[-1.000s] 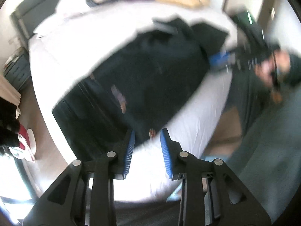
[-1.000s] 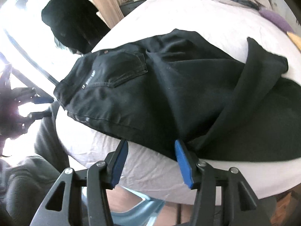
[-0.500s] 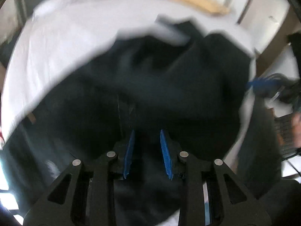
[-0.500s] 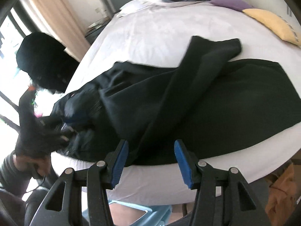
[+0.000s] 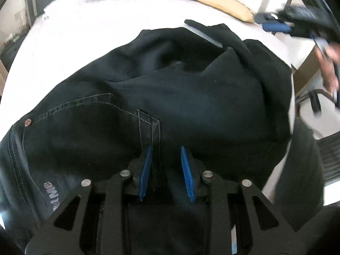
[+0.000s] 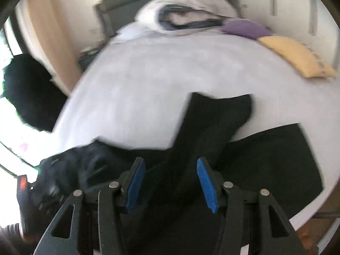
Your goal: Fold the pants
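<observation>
Black jeans [image 5: 170, 97] lie crumpled on a white bed [image 5: 89, 34]. In the left wrist view my left gripper [image 5: 165, 157] is open and sits low over the waistband, with a belt loop [image 5: 148, 125] between its blue pads. The back pocket stitching and a rivet [image 5: 28, 122] show to the left. In the right wrist view my right gripper [image 6: 169, 170] is open wide above the legs of the jeans [image 6: 212, 123], one leg lying folded across the other. It holds nothing.
A purple cushion [image 6: 246, 28] and a yellow cushion [image 6: 295, 57] lie at the far side of the bed [image 6: 148, 74], beside a heap of bedding [image 6: 187, 10]. The bed's near edge drops off at right [image 5: 293, 68]. A dark headboard [image 6: 131, 2] stands behind.
My left gripper has come down from beside the bed onto the waistband. My right gripper has swung from the waist end toward the leg end, and now rides over the legs.
</observation>
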`<state>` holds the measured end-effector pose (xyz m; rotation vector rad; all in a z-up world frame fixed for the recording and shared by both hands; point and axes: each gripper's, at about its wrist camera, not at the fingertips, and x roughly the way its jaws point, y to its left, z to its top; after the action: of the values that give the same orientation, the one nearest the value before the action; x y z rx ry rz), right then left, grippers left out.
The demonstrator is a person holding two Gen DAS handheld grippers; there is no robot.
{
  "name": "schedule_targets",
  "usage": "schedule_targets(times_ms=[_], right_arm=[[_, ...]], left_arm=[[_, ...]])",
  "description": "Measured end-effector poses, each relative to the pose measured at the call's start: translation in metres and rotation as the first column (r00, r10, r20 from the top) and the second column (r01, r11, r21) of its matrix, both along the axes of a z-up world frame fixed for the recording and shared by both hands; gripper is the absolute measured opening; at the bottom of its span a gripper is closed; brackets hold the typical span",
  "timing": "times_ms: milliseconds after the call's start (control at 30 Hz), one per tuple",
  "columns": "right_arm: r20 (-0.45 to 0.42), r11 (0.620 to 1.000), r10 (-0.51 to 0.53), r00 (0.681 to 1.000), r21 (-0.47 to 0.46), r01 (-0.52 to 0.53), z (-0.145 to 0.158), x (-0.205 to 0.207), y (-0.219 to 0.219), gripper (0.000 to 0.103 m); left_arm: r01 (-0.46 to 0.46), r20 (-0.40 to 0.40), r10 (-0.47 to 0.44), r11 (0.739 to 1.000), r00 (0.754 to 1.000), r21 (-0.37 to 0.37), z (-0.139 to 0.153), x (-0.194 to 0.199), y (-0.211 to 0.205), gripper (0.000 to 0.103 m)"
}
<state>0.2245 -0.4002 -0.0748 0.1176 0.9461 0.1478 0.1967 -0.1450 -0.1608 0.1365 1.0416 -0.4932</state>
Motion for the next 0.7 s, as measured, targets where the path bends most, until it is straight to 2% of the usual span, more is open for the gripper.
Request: schedule_targets(times_ms=[100, 333, 533, 700], right_arm=[[-0.019, 0.999, -0.016, 1.0, -0.044, 0.015, -0.006, 0.03, -0.002, 0.055], [-0.062, 0.982, 0.014, 0.998, -0.185, -0.025, -0.03, 0.102, 0.026, 0.055], [-0.176, 0.961, -0.033, 0.984, -0.277, -0.017, -0.069, 0.155, 0.032, 0.055], [-0.258, 0.968, -0.073, 0.963, -0.253, 0.006, -0.099, 0.175, 0.015, 0.055]], left_arm=[[0.007, 0.007, -0.007, 0.999, 1.0, 0.039, 0.0, 0.0, -0.008, 0.027], [0.005, -0.019, -0.005, 1.0, 1.0, 0.013, 0.0, 0.003, -0.011, 0.027], [0.0, -0.03, 0.0, 1.0, 1.0, -0.006, -0.001, 0.003, -0.005, 0.027], [0.004, -0.028, -0.004, 1.0, 1.0, -0.007, 0.002, -0.001, 0.003, 0.027]])
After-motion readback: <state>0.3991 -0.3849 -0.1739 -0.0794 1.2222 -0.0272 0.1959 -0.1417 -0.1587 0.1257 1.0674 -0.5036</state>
